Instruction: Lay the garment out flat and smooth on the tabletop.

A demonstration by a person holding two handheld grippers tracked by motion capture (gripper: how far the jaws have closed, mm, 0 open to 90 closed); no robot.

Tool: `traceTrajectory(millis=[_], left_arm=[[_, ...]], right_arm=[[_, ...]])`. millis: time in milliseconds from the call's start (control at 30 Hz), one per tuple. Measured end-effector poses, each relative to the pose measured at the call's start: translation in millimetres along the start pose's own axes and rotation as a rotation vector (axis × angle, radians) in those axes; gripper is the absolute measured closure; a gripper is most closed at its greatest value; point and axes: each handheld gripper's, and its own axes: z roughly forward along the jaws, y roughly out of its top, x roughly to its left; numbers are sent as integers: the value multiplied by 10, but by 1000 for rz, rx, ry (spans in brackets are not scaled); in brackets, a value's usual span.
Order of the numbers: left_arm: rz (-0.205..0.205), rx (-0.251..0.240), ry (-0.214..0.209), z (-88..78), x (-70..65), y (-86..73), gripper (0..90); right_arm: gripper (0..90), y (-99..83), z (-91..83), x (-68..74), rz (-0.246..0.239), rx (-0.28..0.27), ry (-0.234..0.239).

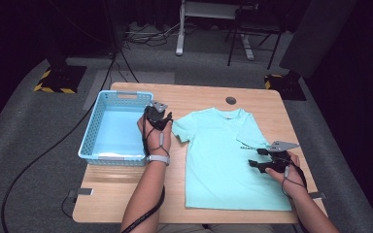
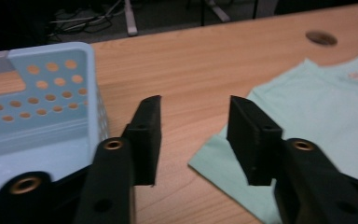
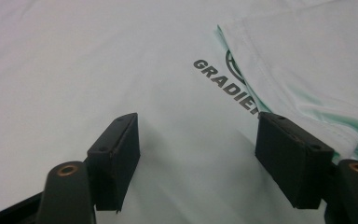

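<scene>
A mint-green T-shirt (image 1: 218, 160) lies flat on the wooden table (image 1: 121, 189), its right sleeve (image 1: 250, 132) folded in over the chest. My left gripper (image 1: 161, 118) hovers between the blue basket (image 1: 90, 141) and the shirt's left sleeve (image 2: 317, 116). In the left gripper view the gripper (image 2: 193, 135) stands open, with bare wood between its jaws. My right gripper (image 1: 253, 158) is low over the shirt's right side, near the dark print (image 3: 228, 86). In the right gripper view it (image 3: 196, 154) is open, with only flat cloth (image 3: 98, 60) beneath.
The light blue perforated basket (image 2: 51, 93) sits on the table's left part and looks empty. A round cable hole (image 1: 230, 100) lies near the far edge. Bare wood runs along the near left edge. Chairs and cables stand on the floor beyond.
</scene>
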Motion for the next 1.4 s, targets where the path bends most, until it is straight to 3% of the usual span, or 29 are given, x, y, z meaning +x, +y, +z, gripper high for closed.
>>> traceTrajectory(millis=[100, 233, 533, 900, 1133, 1400], left_arm=[[39, 5, -26, -18, -87, 17, 514], [79, 3, -100, 18, -325, 30, 498], [172, 20, -213, 41, -776, 28, 480], [255, 90, -329, 83, -1169, -183, 457], [328, 137, -378, 76, -1311, -318, 418], [391, 180, -427, 120, -1310, -494, 403]], right_arm=[[307, 0, 0, 0, 0, 0, 0], [307, 0, 0, 0, 1, 0, 0], [307, 0, 0, 0, 1, 0, 0], [307, 0, 0, 0, 1, 1, 0], [307, 0, 0, 0, 0, 0, 0], [307, 0, 0, 0, 0, 1, 0]])
